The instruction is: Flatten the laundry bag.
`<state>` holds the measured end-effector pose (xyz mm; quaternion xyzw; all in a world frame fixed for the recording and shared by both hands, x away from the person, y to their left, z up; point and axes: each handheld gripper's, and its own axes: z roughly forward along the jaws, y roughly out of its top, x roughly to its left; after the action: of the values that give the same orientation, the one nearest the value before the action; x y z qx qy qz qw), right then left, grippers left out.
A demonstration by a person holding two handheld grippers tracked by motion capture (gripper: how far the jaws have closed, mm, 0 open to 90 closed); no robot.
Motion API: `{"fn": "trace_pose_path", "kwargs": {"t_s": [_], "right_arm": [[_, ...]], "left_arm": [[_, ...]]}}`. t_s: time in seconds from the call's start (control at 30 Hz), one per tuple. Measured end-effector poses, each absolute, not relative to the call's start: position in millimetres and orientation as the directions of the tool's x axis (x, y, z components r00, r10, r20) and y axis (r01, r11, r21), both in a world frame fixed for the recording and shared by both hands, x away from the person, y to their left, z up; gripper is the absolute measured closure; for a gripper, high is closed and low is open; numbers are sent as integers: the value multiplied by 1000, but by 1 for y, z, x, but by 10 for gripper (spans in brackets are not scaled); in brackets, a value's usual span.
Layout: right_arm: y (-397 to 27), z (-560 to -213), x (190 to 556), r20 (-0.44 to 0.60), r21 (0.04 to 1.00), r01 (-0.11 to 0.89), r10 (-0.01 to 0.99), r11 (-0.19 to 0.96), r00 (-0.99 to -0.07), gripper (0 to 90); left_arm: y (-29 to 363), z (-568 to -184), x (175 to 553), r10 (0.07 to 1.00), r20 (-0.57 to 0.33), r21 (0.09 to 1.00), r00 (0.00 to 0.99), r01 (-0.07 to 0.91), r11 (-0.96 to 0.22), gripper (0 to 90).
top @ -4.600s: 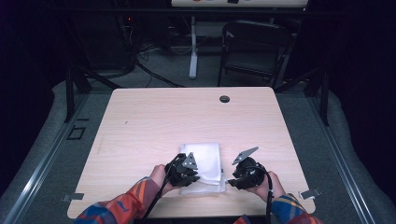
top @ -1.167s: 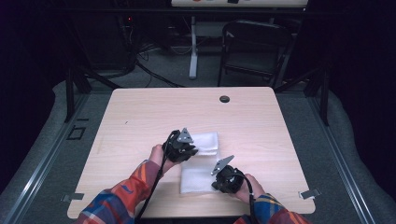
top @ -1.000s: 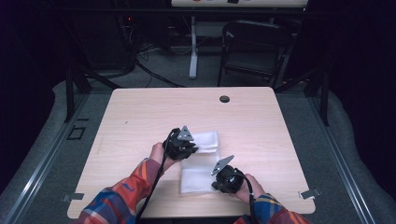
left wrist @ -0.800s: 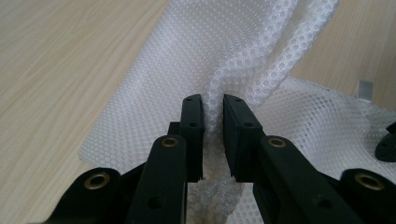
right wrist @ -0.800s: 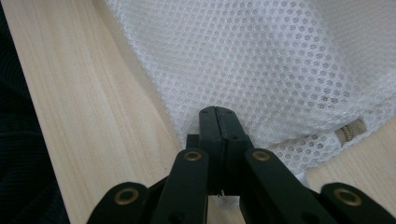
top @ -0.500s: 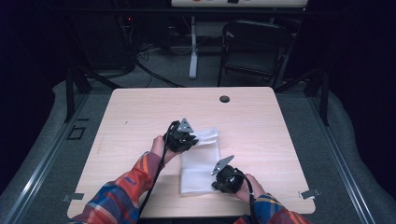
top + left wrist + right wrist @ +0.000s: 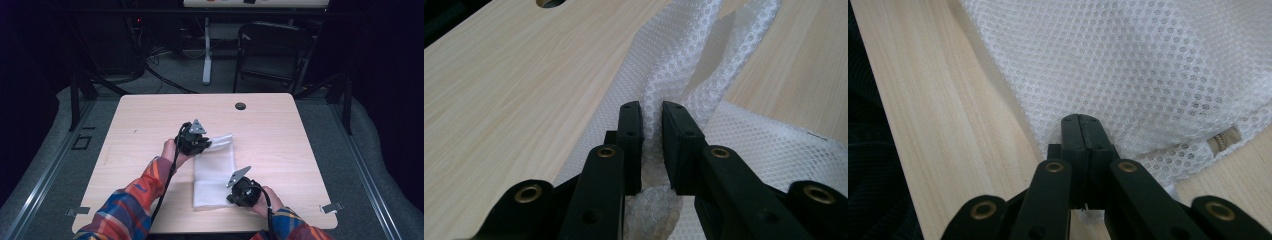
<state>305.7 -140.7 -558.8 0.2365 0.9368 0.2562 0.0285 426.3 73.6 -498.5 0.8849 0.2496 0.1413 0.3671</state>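
The left tongs (image 7: pixel 651 117) are clamped on a bunched fold of the white mesh bag (image 7: pixel 684 60), the netting pinched between the two black pads and rising out beyond them in a crumpled ridge. In the high view these left tongs (image 7: pixel 202 145) sit at the far end of the mesh bag (image 7: pixel 215 172), near the middle of the table (image 7: pixel 150 125), with that end of the bag lifted and gathered off the wood. The left hand (image 7: pixel 170 150) grips them from the near-left side.

The right tongs (image 7: pixel 1081 127) are pressed together on the edge of the mesh bag (image 7: pixel 1128 65), their tips meeting with only a thin layer of netting caught between them; a tan zipper end (image 7: pixel 1223 140) lies just beside them at the bag's hem. In the high view the right tongs (image 7: pixel 234 192) hold the bag's near-right corner, close to the table's near edge, with the right hand (image 7: pixel 265 200) behind them.

Between the two grips the bag lies stretched lengthwise, flat on the table at its near end. A round cable hole (image 7: pixel 240 106) sits near the far edge, well apart from the bag.
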Motion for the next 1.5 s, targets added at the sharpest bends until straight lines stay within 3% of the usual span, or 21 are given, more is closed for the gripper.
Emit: {"fn": "trace_pose_path", "kwargs": {"t_s": [0.6, 0.97, 1.13, 1.2, 1.23, 1.3, 1.5], "right_arm": [[-141, -559, 306, 64, 495, 427, 458, 757, -886, 900], [-141, -560, 306, 75, 501, 439, 468, 746, -880, 900], [-141, -560, 306, 74, 501, 437, 466, 747, -882, 900], [-141, -560, 306, 72, 502, 437, 468, 746, -881, 900], [-141, -560, 306, 72, 502, 437, 468, 746, -881, 900], [-141, -560, 306, 74, 501, 438, 467, 747, -881, 900], [-141, -560, 306, 82, 503, 442, 469, 742, -880, 876]], "left_arm": [[63, -499, 461, 575, 59, 726, 816, 360, -586, 785], [60, -499, 500, 652, 69, 709, 755, 422, -564, 782], [60, -499, 515, 675, 72, 699, 735, 445, -560, 739], [60, -497, 519, 679, 70, 696, 731, 452, -559, 629], [60, -496, 521, 687, 70, 693, 723, 460, -555, 629], [62, -492, 525, 700, 62, 695, 711, 473, -542, 488], [67, -486, 526, 722, 64, 699, 689, 485, -525, 294]]}}
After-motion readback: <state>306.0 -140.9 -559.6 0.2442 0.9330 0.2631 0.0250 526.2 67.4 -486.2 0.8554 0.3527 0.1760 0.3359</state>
